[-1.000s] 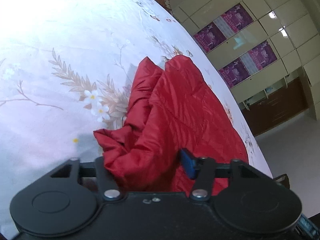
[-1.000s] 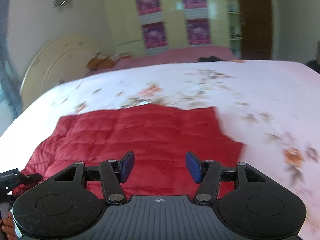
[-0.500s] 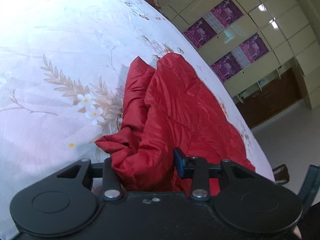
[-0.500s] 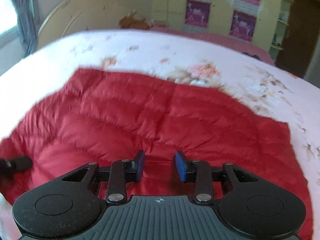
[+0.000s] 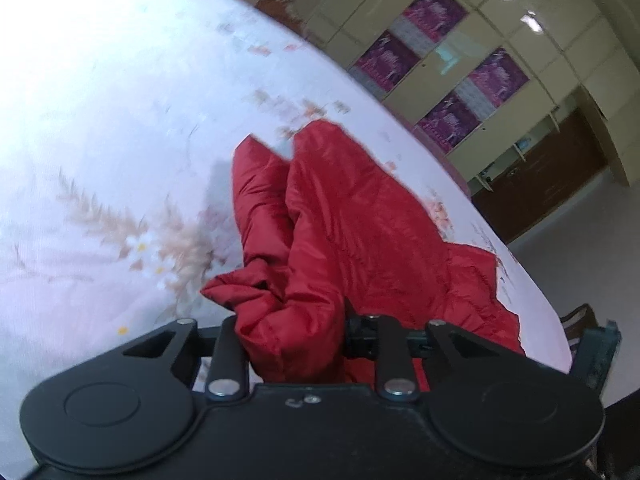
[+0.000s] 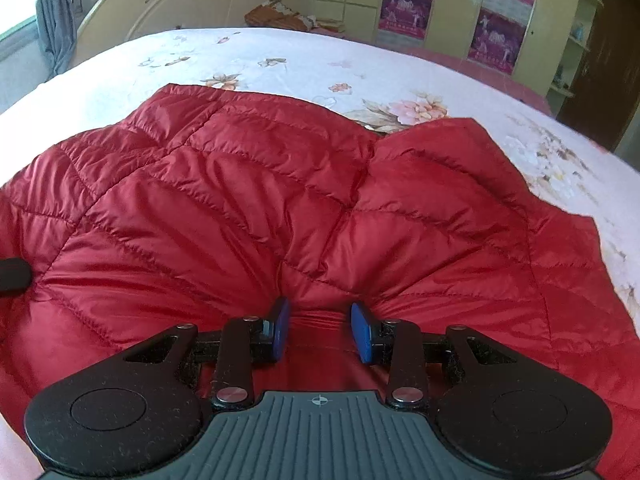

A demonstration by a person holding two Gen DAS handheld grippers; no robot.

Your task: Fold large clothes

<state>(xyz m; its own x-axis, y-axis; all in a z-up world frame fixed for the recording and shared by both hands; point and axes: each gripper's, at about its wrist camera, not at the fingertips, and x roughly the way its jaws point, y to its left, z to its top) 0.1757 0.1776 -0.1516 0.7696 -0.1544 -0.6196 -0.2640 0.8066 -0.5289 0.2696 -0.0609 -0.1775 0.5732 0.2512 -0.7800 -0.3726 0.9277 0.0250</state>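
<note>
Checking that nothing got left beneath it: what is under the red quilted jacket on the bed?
The red quilted jacket lies on the white floral bedsheet, which shows around it. Anything directly beneath is covered.
</note>
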